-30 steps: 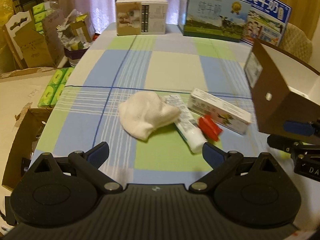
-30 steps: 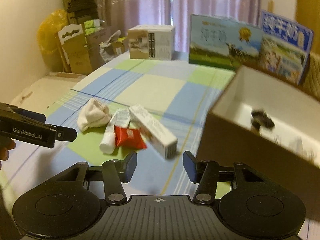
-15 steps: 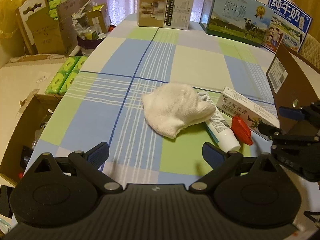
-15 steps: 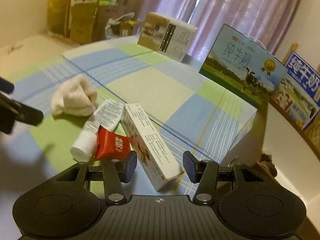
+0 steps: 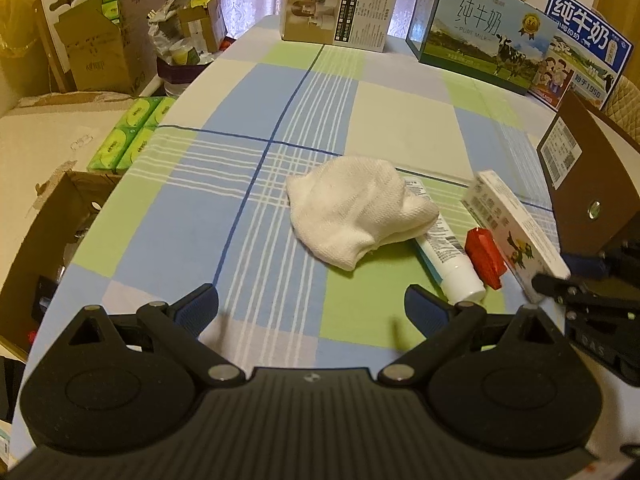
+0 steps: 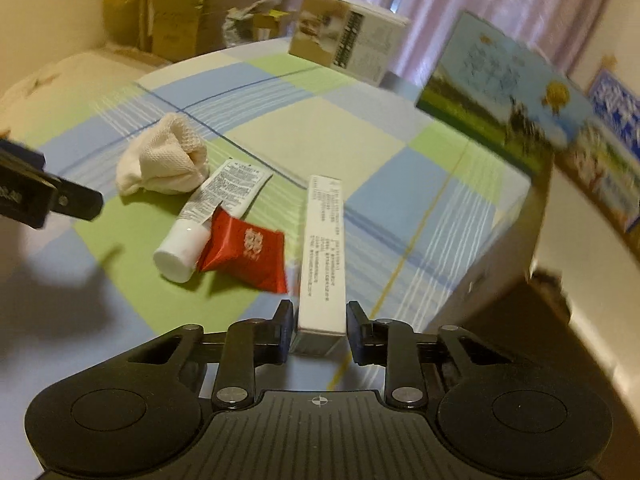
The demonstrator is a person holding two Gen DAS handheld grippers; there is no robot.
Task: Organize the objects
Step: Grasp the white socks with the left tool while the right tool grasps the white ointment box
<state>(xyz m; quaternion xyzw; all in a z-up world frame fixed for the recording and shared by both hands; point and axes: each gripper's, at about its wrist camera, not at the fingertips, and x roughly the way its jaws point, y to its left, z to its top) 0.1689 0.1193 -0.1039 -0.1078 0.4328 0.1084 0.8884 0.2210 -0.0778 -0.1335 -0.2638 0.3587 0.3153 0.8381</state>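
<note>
Lying between the right gripper's (image 6: 319, 332) nearly closed jaws, a long white printed carton (image 6: 323, 252).

White waffle-knit cloth (image 5: 356, 210), white tube (image 6: 208, 216) with white cap (dark small print), red packet (image 6: 246, 254), white carton (image 6: 323, 252) with grey text, blue, green and cream checked tablecloth (image 5: 248, 184), brown cardboard box (image 5: 588, 184), black grippers with blue pads.

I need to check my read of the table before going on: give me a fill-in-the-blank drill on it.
1. The right gripper has its fingers on either side of the long white ____.
2. The packet beside the tube is ____ in colour.
3. The left gripper is open and holds ____.
4. The white sock overlaps the tube's ____ end.

Missing: box; red; nothing; flat
</note>
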